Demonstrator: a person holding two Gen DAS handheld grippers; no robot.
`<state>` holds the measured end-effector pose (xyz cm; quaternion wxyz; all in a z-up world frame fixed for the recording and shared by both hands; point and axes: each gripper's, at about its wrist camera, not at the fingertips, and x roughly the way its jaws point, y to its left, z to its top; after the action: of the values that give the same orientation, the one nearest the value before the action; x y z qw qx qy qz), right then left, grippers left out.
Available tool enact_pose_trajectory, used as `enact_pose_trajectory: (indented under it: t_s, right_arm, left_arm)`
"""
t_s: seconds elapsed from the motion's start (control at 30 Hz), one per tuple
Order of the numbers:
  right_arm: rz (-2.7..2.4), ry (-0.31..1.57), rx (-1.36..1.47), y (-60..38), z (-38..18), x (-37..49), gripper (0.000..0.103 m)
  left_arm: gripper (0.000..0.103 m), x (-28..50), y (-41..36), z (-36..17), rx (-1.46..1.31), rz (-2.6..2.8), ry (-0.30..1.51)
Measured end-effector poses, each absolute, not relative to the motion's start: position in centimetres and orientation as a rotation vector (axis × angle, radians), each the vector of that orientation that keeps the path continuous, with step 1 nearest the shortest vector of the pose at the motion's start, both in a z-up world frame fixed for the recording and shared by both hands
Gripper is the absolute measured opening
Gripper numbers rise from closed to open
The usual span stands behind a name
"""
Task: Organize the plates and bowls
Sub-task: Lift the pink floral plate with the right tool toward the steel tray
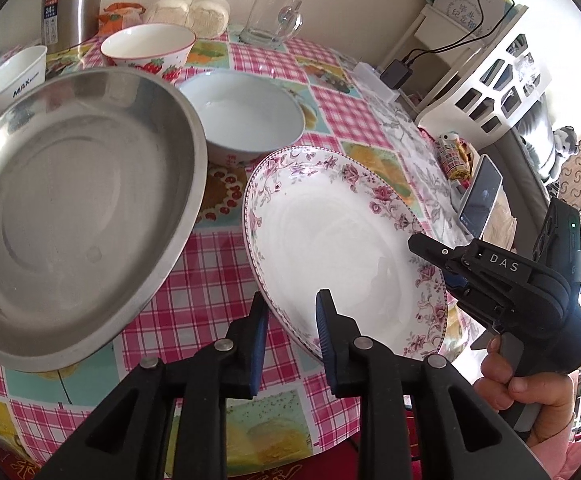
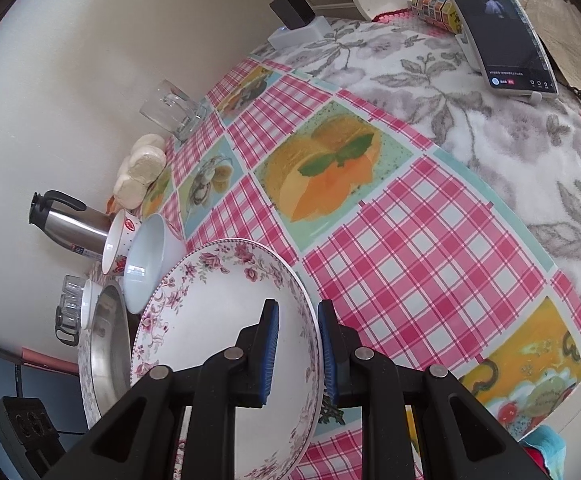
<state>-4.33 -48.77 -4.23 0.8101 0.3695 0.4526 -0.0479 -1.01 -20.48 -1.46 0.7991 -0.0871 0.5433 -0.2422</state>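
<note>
A white deep plate with a pink floral rim [image 1: 330,240] [image 2: 210,320] is tilted above the checked tablecloth [image 2: 410,260]. My right gripper [image 2: 296,303] [image 1: 434,264] is shut on its rim, one pad inside and one outside. My left gripper [image 1: 290,294] straddles the near rim but is open, its blue pads [image 1: 260,344] not pressing on it. A large steel plate [image 1: 70,208] [image 2: 108,344] lies left of the floral plate. Behind them stand a pale blue-white bowl [image 1: 246,116] [image 2: 146,260] and a strawberry-patterned bowl [image 1: 146,46] [image 2: 118,240].
A white paper bowl [image 1: 14,76], a steel thermos jug [image 1: 72,0], a glass mug [image 1: 268,16] and wrapped buns [image 1: 190,10] line the table's back by the wall. A phone [image 2: 502,28] leans at the far right on a floral cloth. A hand [image 1: 506,376] holds the right gripper.
</note>
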Motion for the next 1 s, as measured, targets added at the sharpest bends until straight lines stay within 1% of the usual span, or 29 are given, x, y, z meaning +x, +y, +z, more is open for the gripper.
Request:
enact_pose_trajectory:
  t_s: [0.4,1.0]
  right_arm:
    - [-0.061,0.848,0.759,-47.9,-1.5,-4.4,0.022]
    - [0.004,0.845,0.682,-43.2,0.2,-2.8,0.022]
  left_arm:
    - [0.026,-1.2,-19.0,0.6,-0.236,-0.535,1.094]
    - [0.026,-0.4,-14.7,2.0,-0.301,-0.455,1.038]
